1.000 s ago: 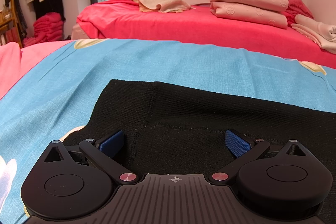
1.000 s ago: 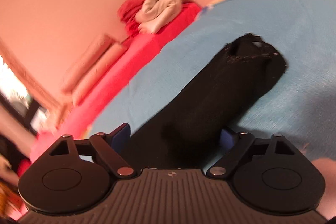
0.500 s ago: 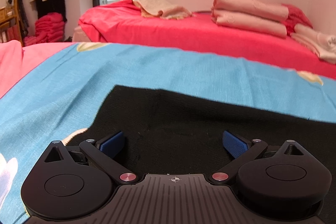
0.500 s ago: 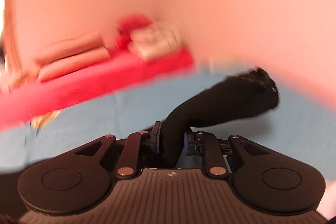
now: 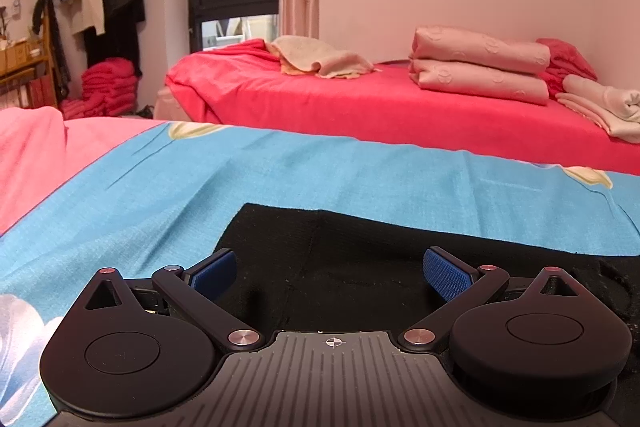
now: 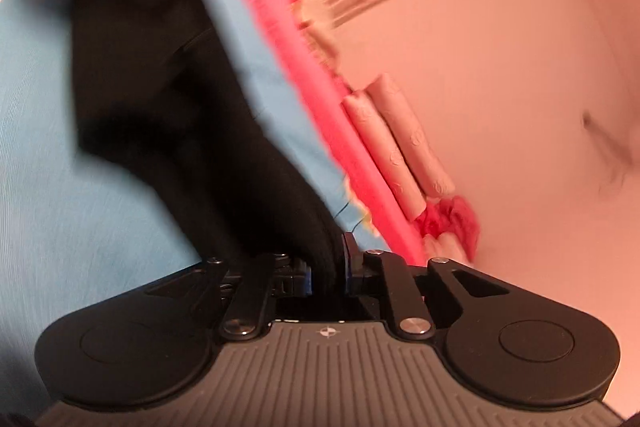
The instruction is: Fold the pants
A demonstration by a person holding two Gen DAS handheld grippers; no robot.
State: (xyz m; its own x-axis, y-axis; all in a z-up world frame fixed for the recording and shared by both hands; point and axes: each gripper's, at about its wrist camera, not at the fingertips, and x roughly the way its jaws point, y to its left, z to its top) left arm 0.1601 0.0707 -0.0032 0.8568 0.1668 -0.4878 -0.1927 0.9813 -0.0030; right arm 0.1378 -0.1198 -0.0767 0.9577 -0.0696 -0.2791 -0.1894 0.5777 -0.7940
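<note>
My right gripper (image 6: pixel 327 269) has black knit pants (image 6: pixel 168 75) bunched between its jaws, which are closing tight on the fabric. My left gripper (image 5: pixel 329 273) stands wide, holding nothing, over the pants' flat part (image 5: pixel 360 259) on the light blue bedsheet (image 5: pixel 320 171). I judge the fold barely begun: one end is lifted, nothing is laid over, and squaring up remains.

Motion blur smears the black pants (image 6: pixel 168 99) in the right wrist view, their far end cut off.
</note>
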